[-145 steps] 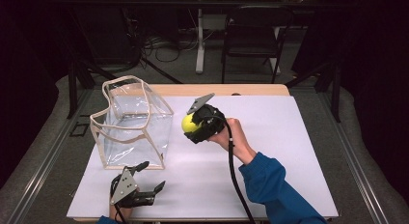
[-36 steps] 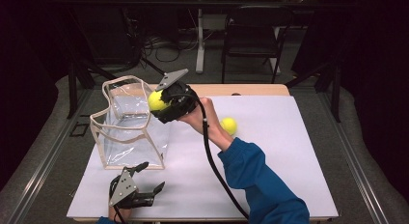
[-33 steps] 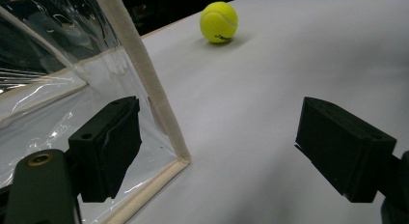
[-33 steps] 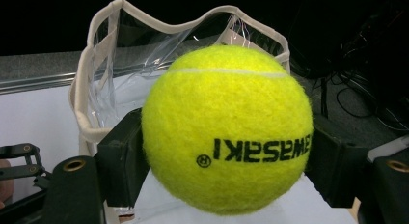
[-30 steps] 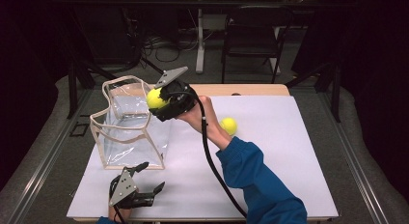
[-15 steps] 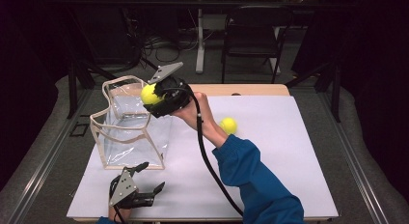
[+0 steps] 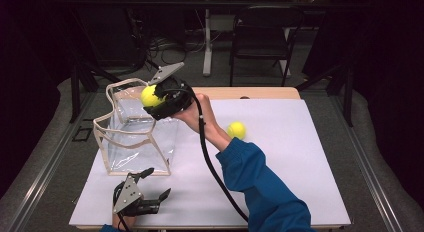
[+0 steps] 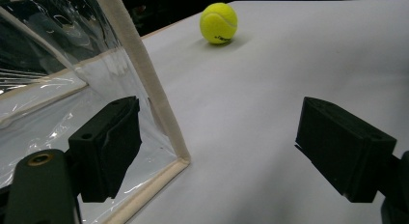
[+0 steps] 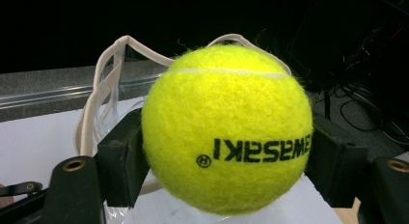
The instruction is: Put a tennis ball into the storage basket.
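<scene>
My right gripper (image 7: 152, 98) is shut on a yellow tennis ball (image 7: 149, 96) and holds it in the air over the right rim of the clear plastic bag (image 7: 132, 137). In the right gripper view the ball (image 9: 226, 130) sits pinched between both jaws, with the bag's cream-edged rim (image 9: 103, 79) behind it. A second tennis ball (image 7: 236, 130) lies on the white tabletop to the right of the bag. My left gripper (image 7: 157, 184) rests open near the front edge, just before the bag. In the left gripper view its jaws stand wide apart at the bag's corner (image 8: 178, 159), with the loose ball (image 8: 218, 23) far ahead.
The white tabletop (image 7: 300, 167) stretches wide to the right. A black chair (image 7: 260, 37) and a desk leg stand beyond the far edge. The right gripper's cable (image 7: 210, 162) trails along the blue sleeve.
The right gripper has carried the ball left and slightly up, from beside the bag's right wall to over its rim. The left gripper has stayed put.
</scene>
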`<state>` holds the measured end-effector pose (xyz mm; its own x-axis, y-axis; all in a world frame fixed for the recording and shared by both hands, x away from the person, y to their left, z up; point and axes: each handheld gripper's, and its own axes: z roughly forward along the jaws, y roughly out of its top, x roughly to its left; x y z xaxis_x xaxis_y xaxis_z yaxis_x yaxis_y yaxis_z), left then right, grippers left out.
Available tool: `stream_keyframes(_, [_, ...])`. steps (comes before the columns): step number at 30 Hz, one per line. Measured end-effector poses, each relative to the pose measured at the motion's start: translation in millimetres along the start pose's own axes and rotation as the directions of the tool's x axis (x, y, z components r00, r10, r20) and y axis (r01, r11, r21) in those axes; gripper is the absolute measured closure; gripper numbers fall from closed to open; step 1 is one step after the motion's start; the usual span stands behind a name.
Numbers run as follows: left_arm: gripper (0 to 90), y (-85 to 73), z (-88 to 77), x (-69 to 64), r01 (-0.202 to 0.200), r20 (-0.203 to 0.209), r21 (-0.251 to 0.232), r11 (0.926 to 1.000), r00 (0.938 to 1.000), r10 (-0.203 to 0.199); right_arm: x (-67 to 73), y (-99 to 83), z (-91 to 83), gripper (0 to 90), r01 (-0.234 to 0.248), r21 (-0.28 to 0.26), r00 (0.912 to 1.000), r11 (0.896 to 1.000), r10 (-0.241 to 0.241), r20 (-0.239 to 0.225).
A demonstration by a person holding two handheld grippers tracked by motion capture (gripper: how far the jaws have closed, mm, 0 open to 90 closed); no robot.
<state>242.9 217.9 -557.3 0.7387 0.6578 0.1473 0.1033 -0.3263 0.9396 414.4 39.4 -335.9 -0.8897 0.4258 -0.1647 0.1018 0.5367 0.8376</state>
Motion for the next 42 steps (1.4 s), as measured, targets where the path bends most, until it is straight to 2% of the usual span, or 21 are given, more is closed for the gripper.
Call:
stream_keyframes(14, [16.0,-0.3,-0.5,0.8,0.002,0.003,0.001,1.0000,1.0000,-0.002,7.0,7.7,10.3,25.6,0.023,0.005,0.9997,1.000,-0.023,-0.010])
stream_keyframes(30, [16.0,-0.2,-0.6,0.8,-0.003,0.004,0.004,1.0000,1.0000,0.003,14.0,7.8,20.5,25.5,0.014,-0.003,0.9994,1.000,-0.014,-0.030])
stream_keyframes(42, [16.0,-0.1,-0.4,0.3,-0.003,0.007,0.002,1.0000,1.0000,0.003,20.2,5.1,31.4,25.4,0.010,0.016,0.9988,1.000,-0.009,-0.049])
